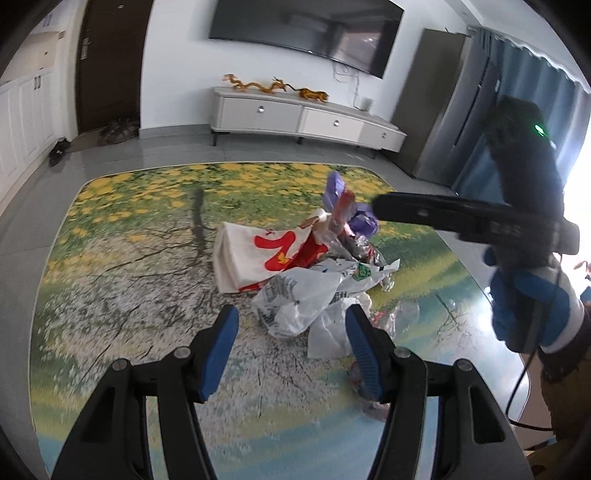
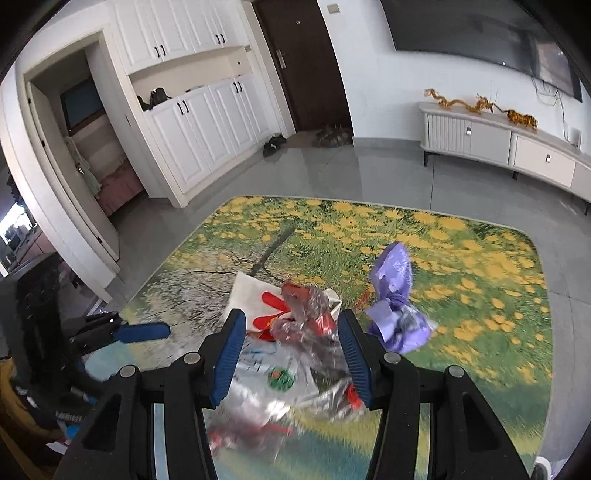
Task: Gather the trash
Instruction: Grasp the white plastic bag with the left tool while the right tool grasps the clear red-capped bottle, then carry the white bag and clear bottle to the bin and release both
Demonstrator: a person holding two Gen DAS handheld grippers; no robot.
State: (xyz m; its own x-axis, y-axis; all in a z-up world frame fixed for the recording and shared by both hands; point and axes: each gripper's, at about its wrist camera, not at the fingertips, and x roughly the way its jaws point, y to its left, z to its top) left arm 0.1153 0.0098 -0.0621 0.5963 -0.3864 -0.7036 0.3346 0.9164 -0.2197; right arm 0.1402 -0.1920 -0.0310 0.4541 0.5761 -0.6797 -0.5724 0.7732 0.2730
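Note:
A pile of trash lies on the flower-print rug [image 1: 122, 266]: a white bag with red print [image 1: 255, 258], clear and white plastic bags [image 1: 299, 302], crumpled red and silver wrappers [image 2: 306, 314] and a purple wrapper [image 2: 395, 295]. My left gripper [image 1: 291, 321] is open and empty, just short of the white plastic bags. My right gripper [image 2: 291, 325] is open above the pile, with the red and silver wrappers between its fingers but not clamped. The right gripper also shows in the left wrist view [image 1: 384, 208], above the purple wrapper [image 1: 354, 218].
A white TV cabinet [image 1: 306, 118] with gold dragon ornaments stands against the far wall under a TV [image 1: 303, 29]. White cupboards [image 2: 207, 125] and a dark door [image 2: 306, 62] lie beyond the grey tile floor. A grey fridge [image 1: 443, 103] and blue curtain are at right.

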